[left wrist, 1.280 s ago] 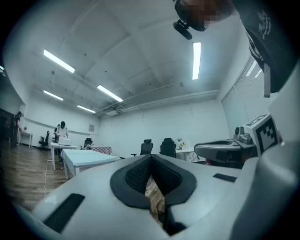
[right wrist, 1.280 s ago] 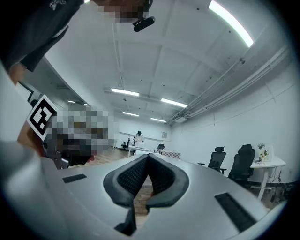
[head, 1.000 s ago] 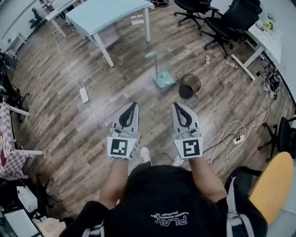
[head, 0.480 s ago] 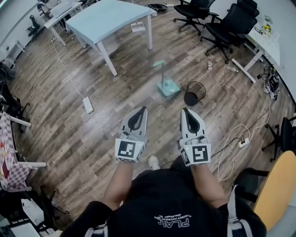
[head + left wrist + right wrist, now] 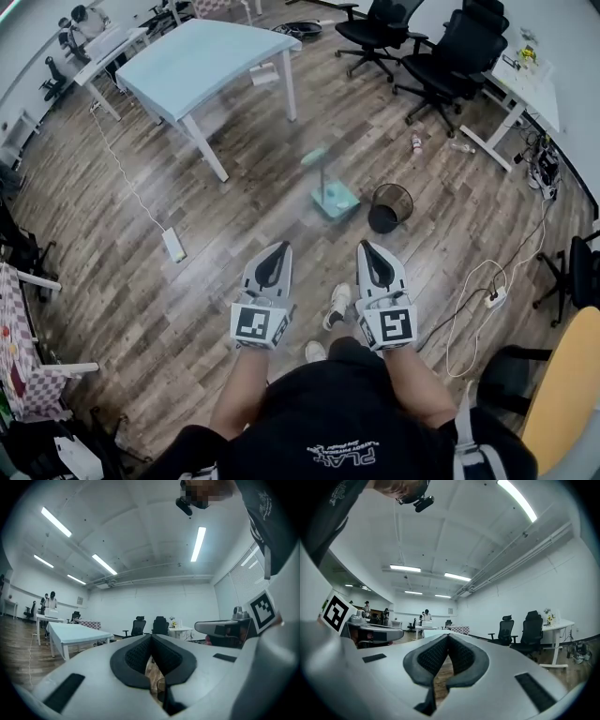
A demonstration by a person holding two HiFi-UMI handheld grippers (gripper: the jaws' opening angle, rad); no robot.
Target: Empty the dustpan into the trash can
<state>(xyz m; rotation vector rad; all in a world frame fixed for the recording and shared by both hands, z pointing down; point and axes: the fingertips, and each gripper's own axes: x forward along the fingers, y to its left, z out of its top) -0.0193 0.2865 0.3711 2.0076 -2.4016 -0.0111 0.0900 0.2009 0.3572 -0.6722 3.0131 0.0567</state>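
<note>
A teal dustpan (image 5: 335,199) stands on the wooden floor with its long handle (image 5: 317,159) upright. A black mesh trash can (image 5: 389,206) sits just right of it. Both are ahead of my grippers, and neither gripper touches them. My left gripper (image 5: 281,247) and right gripper (image 5: 363,245) are held side by side, level, above the floor. In the left gripper view the left gripper (image 5: 151,637) has its pads closed tip to tip with nothing between them. The right gripper (image 5: 448,636) looks the same in its own view. The dustpan's contents cannot be made out.
A light blue table (image 5: 202,56) stands at the back left and black office chairs (image 5: 450,47) at the back right. A white power strip (image 5: 174,246) lies on the floor at left, and cables with another strip (image 5: 495,298) at right. A small bottle (image 5: 416,143) lies beyond the trash can.
The person has walked forward, so the dustpan and trash can now sit closer to both grippers. Both grippers came along, still side by side and still shut.
</note>
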